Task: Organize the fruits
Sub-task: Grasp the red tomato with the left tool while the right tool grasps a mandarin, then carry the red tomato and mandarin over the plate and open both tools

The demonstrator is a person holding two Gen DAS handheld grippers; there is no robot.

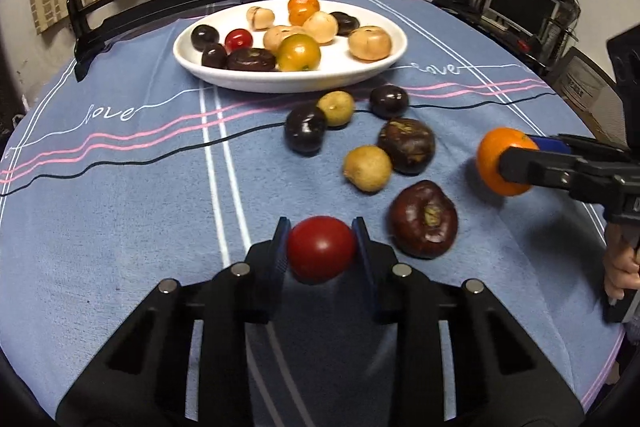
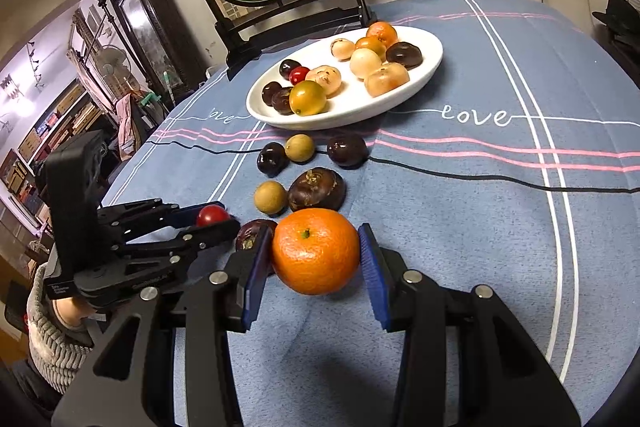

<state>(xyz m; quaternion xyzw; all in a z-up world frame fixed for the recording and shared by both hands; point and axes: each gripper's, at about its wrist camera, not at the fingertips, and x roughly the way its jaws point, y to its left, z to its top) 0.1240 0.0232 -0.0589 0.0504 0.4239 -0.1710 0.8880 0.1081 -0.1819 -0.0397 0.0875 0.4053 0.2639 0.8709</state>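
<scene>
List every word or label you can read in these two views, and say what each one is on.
"love": white script embroidered on the blue tablecloth, right of the white plate; clearest in the right wrist view.
"love": the same script again on the cloth left of the plate.
Small white print on the left gripper body: too small to read.
Cardboard box label: blurred, unreadable.

A soft, matt blue cloth [image 1: 120,227] covers the surface. The white plate [image 1: 192,63] at twelve o'clock looks like glossy glazed ceramic. The red tomato [image 1: 321,249] is smooth and shiny; the orange [image 2: 316,251] has dimpled, semi-matt peel. Each tool is matt black plastic.
</scene>
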